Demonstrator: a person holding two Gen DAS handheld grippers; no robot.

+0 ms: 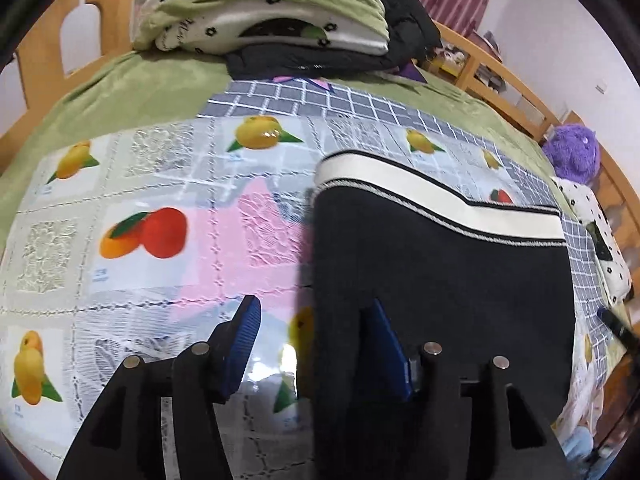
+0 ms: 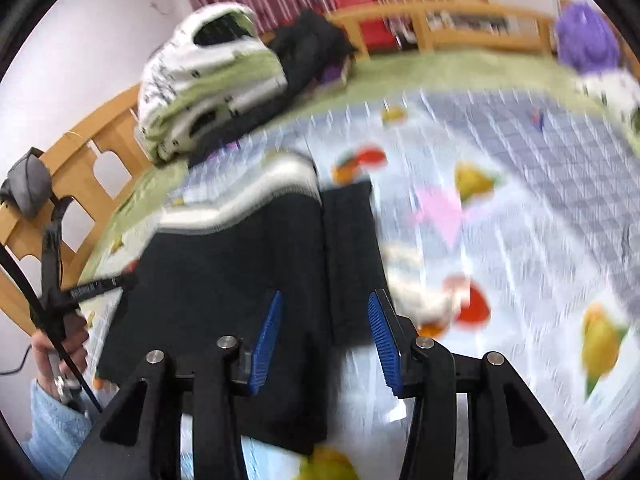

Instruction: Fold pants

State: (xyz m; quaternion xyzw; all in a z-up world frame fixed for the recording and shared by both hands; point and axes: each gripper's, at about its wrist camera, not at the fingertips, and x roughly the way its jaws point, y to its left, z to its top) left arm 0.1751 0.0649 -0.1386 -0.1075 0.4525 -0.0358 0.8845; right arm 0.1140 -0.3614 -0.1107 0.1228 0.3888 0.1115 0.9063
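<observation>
Covering most of the wooden-railed bed (image 1: 500, 76) is a green fleecy bedspread (image 1: 132, 80), and over that lies a glossy plastic cloth (image 1: 168, 184) with embossed lace squares, grey check panels, pink patches and printed oranges and yellow fruit; small blue labels sit under the fruit, too small to read. At the head of the bed is a stack of folded bedding, white with black flowers and green lining (image 1: 272, 8), with dark clothes (image 1: 404, 28) beside it. A purple fuzzy toy (image 1: 572, 152) sits by the far rail.

The black pants with a white, black-edged waistband (image 1: 440, 272) lie flat on the plastic cloth, folded into a broad smooth rectangle; the right wrist view, blurred, shows a narrower black layer jutting out along one side.

The left tongs (image 1: 316, 344) stand about half open, their ribbed blue pads (image 1: 244, 344) apart, one over the cloth and one over the pants, gripping nothing. The right tongs (image 2: 326, 340) are likewise parted above the pants' edge, holding nothing. A hand in a pale blue knitted sleeve (image 2: 60, 344) holds the black handle of the other tool.
</observation>
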